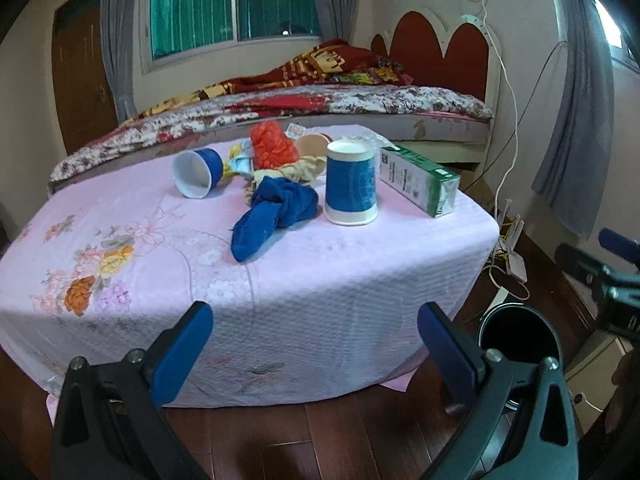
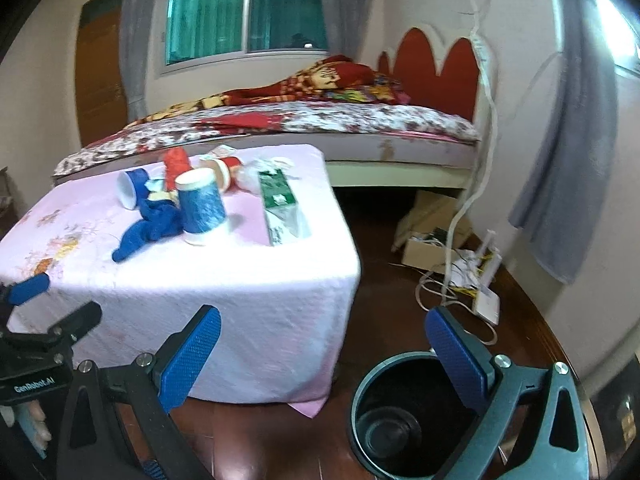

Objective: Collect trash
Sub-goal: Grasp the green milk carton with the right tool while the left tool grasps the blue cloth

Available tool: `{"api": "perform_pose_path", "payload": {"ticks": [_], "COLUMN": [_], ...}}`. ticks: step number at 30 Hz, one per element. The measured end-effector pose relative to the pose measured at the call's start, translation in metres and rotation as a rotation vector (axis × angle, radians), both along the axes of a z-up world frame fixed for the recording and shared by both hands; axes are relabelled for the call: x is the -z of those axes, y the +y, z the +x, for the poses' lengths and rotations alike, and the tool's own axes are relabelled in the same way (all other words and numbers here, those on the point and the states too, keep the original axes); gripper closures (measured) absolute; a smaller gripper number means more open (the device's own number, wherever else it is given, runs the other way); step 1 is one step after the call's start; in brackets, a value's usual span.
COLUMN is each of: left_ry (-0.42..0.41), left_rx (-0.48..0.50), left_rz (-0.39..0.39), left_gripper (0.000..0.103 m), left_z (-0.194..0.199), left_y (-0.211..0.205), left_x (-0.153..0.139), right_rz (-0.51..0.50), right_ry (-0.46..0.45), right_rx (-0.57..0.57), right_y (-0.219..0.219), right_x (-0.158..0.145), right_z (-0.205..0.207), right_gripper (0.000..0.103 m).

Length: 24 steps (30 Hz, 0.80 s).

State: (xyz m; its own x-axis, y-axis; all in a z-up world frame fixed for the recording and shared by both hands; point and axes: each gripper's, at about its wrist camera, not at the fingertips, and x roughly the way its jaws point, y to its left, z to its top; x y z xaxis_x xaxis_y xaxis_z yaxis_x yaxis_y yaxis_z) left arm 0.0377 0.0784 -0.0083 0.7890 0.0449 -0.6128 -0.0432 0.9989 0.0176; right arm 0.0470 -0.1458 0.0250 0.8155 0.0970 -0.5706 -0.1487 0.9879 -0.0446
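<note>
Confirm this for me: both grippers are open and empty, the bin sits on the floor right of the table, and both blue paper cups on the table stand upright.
Not quite. Only the taller blue cup stands upright; the shorter blue cup lies on its side, mouth toward the camera, as the left wrist view shows. The rest holds: left gripper and right gripper open and empty, bin on the floor right of the table.

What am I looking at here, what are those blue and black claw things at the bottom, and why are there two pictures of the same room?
Those claws are two hand-held grippers; a person carries one in each hand, and each has a wide-angle camera looking forward along its fingers. One picture comes from the left gripper, the other from the right gripper. Both are open and hold nothing.

On the table with the pink floral cloth lie a blue paper cup standing upside down, a blue paper cup tipped on its side, a crumpled blue cloth, a green and white carton and an orange crumpled bag. A dark round bin stands on the floor beside the table.
</note>
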Motion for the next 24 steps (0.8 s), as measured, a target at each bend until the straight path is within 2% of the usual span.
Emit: {"api": "perform_pose_path", "payload": {"ticks": [4,12,13,15,17,21,24], "left_ry": [-0.022,-0.04,-0.039,-0.029,-0.015,0.004,0.01], "left_rx": [-0.05,-0.097,-0.096,-0.093,-0.088,-0.099,-0.109], "left_rz": [0.045,0.023,0.02,0.018,0.007,-0.009,-0.029], "left_gripper": [0.001,0.002,0.002,0.011,0.013,0.013,0.013], "left_z": [0.019,0.068,0.074,0.087,0.098,0.121,0.134], "left_y": [0.014,0.038,0.039,0.04,0.04,0.041,0.044], "left_x": [-0.002,0.004,0.006,0.01,0.013,0.022,0.025], "right_rz": [0.031,0.006,-0.004,-0.011,-0.017,0.0,0.004], "right_ry": [0.02,0.055,0.069,0.098,0.126,0.145,0.151], "right_rx": [-0.055,-0.121,-0.12,-0.119,-0.122,-0.135,-0.138], "right_y": [0.016,0.04,0.042,0.042,0.044,0.045,0.048], "right_x": [-0.003,0.004,0.01,0.019,0.032,0.047,0.051], "right_z": [0.028,0.1,0.112,0.131,0.149,0.171,0.183], "right_gripper": [0.0,0.001,0.003,0.01,0.015,0.017,0.023]}}
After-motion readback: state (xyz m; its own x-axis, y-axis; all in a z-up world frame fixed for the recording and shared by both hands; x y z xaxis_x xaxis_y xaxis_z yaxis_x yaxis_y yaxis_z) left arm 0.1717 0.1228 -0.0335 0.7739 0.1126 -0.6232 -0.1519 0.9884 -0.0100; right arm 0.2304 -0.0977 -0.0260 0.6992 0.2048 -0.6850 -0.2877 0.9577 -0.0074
